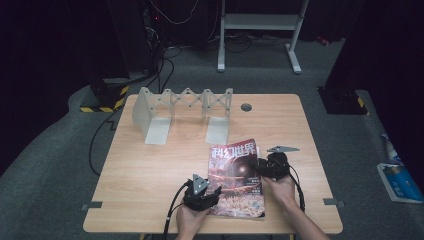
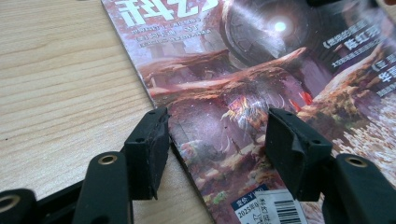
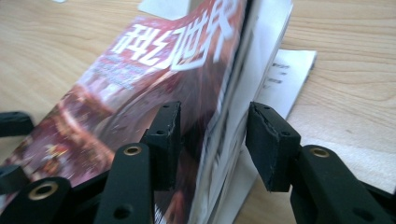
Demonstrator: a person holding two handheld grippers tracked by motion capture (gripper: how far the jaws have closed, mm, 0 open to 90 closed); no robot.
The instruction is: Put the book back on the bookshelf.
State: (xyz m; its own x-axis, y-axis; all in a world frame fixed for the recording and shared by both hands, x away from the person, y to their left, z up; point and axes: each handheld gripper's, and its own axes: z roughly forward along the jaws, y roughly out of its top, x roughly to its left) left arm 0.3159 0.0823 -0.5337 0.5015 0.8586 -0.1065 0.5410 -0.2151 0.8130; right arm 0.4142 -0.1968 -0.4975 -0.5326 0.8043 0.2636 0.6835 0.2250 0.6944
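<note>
A magazine (image 1: 235, 177) with a red, dark cover and white Chinese title lies on the wooden table (image 1: 150, 170) near the front edge. My left gripper (image 1: 212, 192) sits at its lower left corner. In the left gripper view the magazine (image 2: 261, 70) lies flat, and the left gripper (image 2: 217, 149) stands open, one jaw over bare wood and the other over the cover. My right gripper (image 1: 260, 167) is at the magazine's right edge. In the right gripper view the magazine (image 3: 177, 70) has its edge lifted, and the right gripper (image 3: 212, 140) straddles the pages, with a gap at the right pad (image 3: 271, 144).
A grey folding rack (image 1: 182, 107) with two upright plates stands at the back of the table. A round cable hole (image 1: 246, 107) lies right of it. A white metal frame (image 1: 260, 30) stands on the floor behind, and a blue and white object (image 1: 400, 180) lies on the floor at right.
</note>
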